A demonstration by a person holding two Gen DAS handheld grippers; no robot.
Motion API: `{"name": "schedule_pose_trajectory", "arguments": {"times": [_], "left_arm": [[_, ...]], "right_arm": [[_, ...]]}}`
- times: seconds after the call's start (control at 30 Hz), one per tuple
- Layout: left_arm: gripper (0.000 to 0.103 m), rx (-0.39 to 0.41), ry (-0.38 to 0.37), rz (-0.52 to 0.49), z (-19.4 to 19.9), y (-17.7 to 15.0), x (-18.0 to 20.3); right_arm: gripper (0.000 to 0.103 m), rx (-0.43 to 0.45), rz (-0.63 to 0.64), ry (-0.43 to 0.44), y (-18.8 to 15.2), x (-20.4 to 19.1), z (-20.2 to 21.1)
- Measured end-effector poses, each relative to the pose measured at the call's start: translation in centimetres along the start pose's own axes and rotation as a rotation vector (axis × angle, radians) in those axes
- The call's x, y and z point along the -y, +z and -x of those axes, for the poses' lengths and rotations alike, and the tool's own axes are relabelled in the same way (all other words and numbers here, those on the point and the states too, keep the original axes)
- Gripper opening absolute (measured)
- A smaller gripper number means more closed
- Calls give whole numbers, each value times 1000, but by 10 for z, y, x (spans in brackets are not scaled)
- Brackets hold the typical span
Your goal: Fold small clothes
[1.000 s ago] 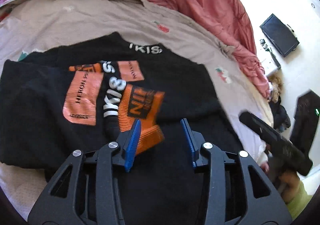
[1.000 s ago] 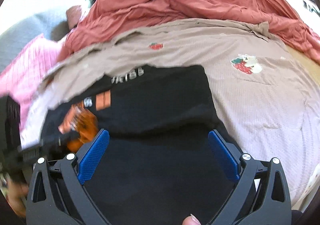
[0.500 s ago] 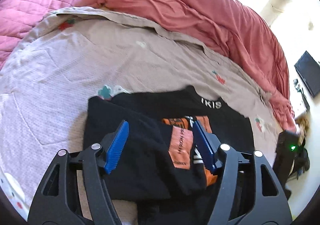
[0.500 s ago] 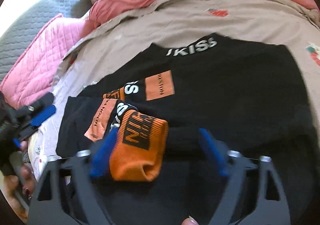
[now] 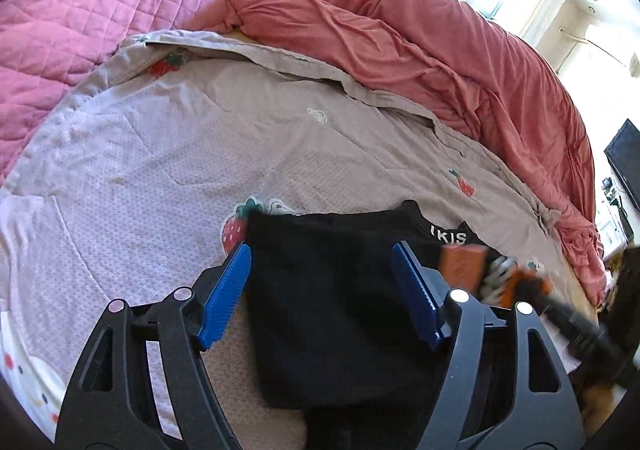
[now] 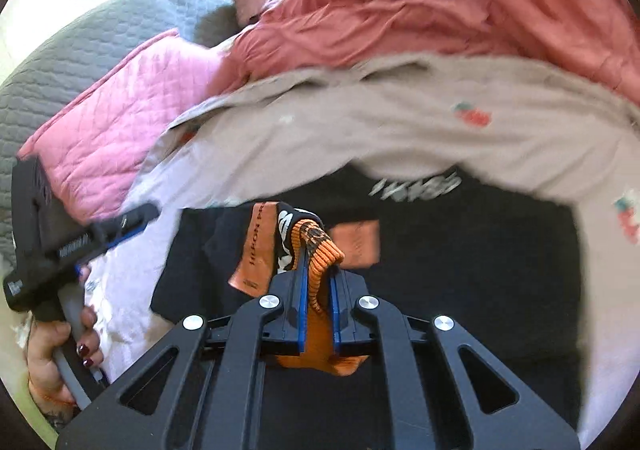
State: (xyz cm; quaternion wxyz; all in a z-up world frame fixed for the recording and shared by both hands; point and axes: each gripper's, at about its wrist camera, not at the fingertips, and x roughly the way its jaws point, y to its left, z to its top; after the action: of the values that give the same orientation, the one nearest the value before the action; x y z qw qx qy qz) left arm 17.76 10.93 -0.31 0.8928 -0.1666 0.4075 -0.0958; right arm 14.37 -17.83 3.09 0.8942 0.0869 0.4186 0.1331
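On the bed, over a pale strawberry-print sheet [image 5: 168, 154], a black garment [image 5: 332, 290] lies spread flat, white lettering near its far edge. The left gripper [image 5: 322, 292] hangs just above its left part, blue fingers [image 5: 226, 290] standing well apart, having just been opening wider; nothing is between them but the cloth lying below, and the pads press on nothing. The garment's left edge runs just inside the left finger, so that finger sits over bare sheet and the other over black fabric.

Over to the right, the right gripper [image 6: 318, 290] has just snapped closed, and its jaws are pinched tight on an orange ribbed cuff [image 6: 320, 250] of the garment. The cuff bulges out above the fingertips and hangs out below the pads as well; the orange-patched fabric beside it is lifted with it, while the rest of the black cloth stays on the sheet beneath. A hand [image 6: 56, 354] with dark nail polish grips the left tool's handle at the left of that view. A rumpled red duvet [image 5: 440, 50] and a pink quilt [image 5: 80, 10] lie beyond.
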Motion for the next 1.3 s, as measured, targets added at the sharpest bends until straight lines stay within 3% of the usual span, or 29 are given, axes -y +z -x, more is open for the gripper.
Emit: {"name": "schedule_pose_trajectory", "arguments": {"times": [0.1, 0.27, 0.47, 0.6, 0.77, 0.9, 0.93, 1.03, 1.1, 1.17, 1.3], "left_arm": [[65, -5, -5, -15, -4, -2, 3], [65, 9, -28, -67, -11, -8, 17], [65, -28, -51, -198, -36, -26, 46], [67, -90, -66, -230, -52, -34, 53], [72, -197, -74, -186, -73, -41, 44], [72, -184, -45, -202, -72, -40, 47], [72, -167, -41, -216, -68, -39, 51], [74, -150, -56, -261, -59, -40, 65], [80, -181, -69, -284, -60, -43, 72], [80, -218, -71, -306, -65, -49, 77], [81, -282, 5, -371, -79, -60, 81]], "right_arm": [[8, 8, 29, -98, 14, 22, 9], [8, -58, 21, -275, 22, 73, 3], [8, -138, 18, -354, 3, 100, -29], [10, -173, 15, -415, -12, 110, -45], [30, -187, -10, -494, -27, 128, -48], [34, -117, -47, -484, -34, 132, -21], [38, -99, -51, -469, -35, 130, -15], [39, -41, -39, -379, -38, 116, 0], [40, -33, -12, -327, -38, 103, 1], [48, -42, 5, -288, -36, 92, -2], [48, -96, 28, -257, -39, 78, -21]]}}
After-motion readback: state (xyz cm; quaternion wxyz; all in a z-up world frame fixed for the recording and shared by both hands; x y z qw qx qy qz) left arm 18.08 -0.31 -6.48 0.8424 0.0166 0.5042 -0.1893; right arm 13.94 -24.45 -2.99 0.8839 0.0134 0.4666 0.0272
